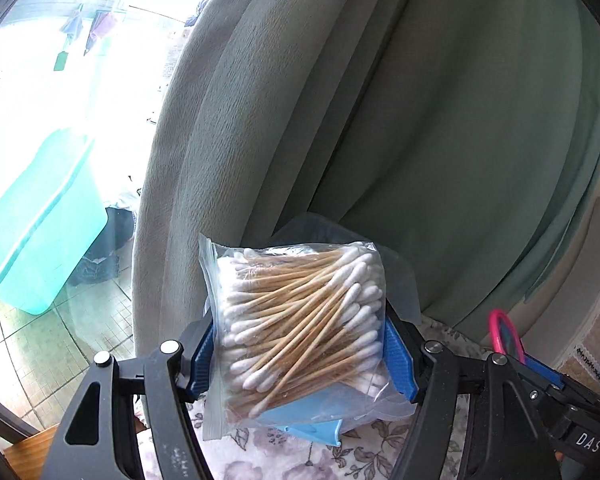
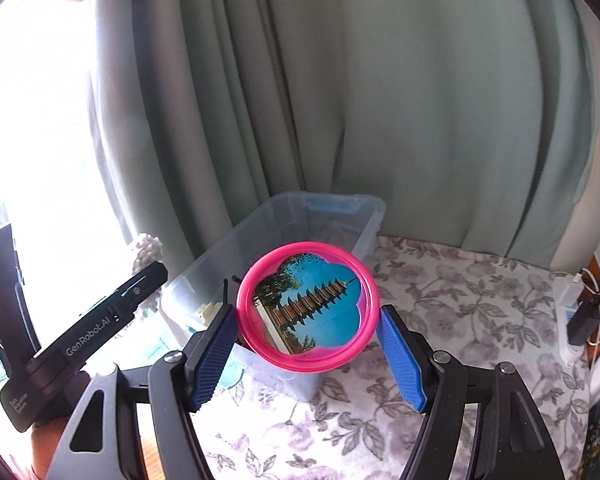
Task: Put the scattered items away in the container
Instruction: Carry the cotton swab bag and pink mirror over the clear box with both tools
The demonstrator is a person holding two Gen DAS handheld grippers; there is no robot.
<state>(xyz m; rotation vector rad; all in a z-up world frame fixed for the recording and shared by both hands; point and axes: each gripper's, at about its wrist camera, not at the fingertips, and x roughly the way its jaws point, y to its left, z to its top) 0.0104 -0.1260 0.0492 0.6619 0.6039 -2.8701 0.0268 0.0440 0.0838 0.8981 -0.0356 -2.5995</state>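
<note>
My left gripper (image 1: 298, 354) was clamped on a clear bag of cotton swabs (image 1: 296, 328). My right gripper (image 2: 306, 350) gripped a pink-rimmed round mirror (image 2: 308, 306) above the clear container (image 2: 260, 236) at the flowered cloth's (image 2: 460, 300) back-left corner.

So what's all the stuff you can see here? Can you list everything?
bag of cotton swabs: one, clear bag with white-tipped tan sticks, pinched between the left tongs
round mirror: one, pink rim, pagoda picture on its face, pinched between the right tongs over the box's near end
plastic box: one, clear, on the table by the curtain
tablecloth: one, white with grey flowers, covering the table
curtain: one, grey-green, behind the table
tub: one, turquoise, outside the window on the left
charger: one, black, far right edge
left tongs: blue pads, black arms
right tongs: blue pads, black arms
</note>
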